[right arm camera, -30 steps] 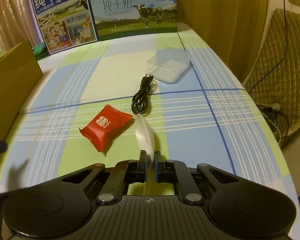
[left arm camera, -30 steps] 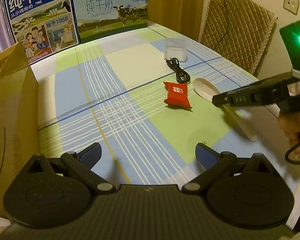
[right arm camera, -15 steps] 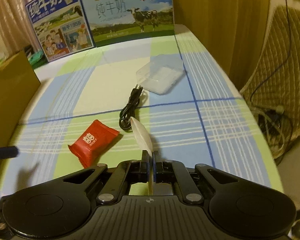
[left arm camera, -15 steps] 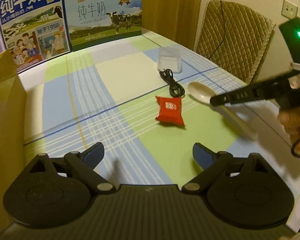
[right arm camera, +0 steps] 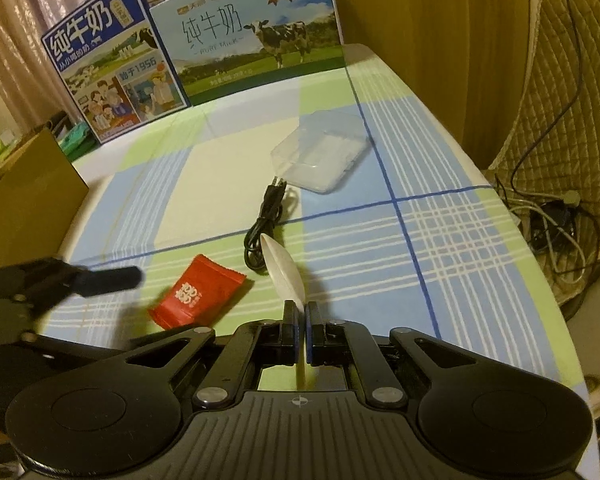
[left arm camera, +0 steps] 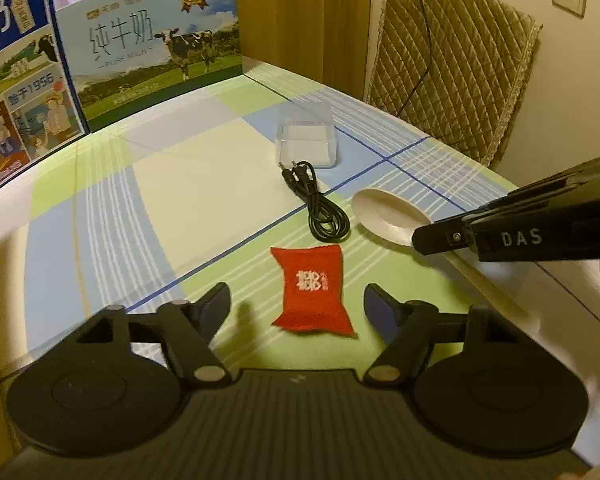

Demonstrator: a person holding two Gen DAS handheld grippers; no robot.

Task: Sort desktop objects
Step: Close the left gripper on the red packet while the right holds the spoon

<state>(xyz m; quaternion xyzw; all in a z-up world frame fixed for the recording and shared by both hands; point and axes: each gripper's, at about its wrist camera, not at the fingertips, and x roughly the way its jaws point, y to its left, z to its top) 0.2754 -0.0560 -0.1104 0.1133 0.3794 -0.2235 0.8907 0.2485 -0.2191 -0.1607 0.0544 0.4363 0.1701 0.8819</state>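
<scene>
Two claws are mine. My right claw (right arm camera: 302,316) is clenched on the handle of the white spoon (right arm camera: 283,270), pinching it between the fingers so the bowl sticks out forward, turned on edge in the wrist view. From my left side the spoon (left arm camera: 386,212) shows its bowl just right of the black cable (left arm camera: 318,208), with the right claw (left arm camera: 432,236) covering the neck of the handle; I cannot tell whether the bowl touches the tablecloth (left arm camera: 204,184).

My left claw (left arm camera: 298,304) is released, fingers spread wide, with the red packet (left arm camera: 314,292) lying flat between the tips and touching neither.

Taking the packet (right arm camera: 198,292) as the mark: the cable (right arm camera: 266,220) lies coiled just behind it, the spoon is near its right, and a clear plastic box (right arm camera: 322,156) sits farther back, just past the cable's plugs. Well behind stand two milk cartons, one blue (right arm camera: 112,68) and one with a cow (right arm camera: 256,40), side by side at the table's far end. A cardboard box (right arm camera: 24,196) stands to the packet's left at the table edge. A quilted chair (left arm camera: 452,64) sits beyond the table's right side.
</scene>
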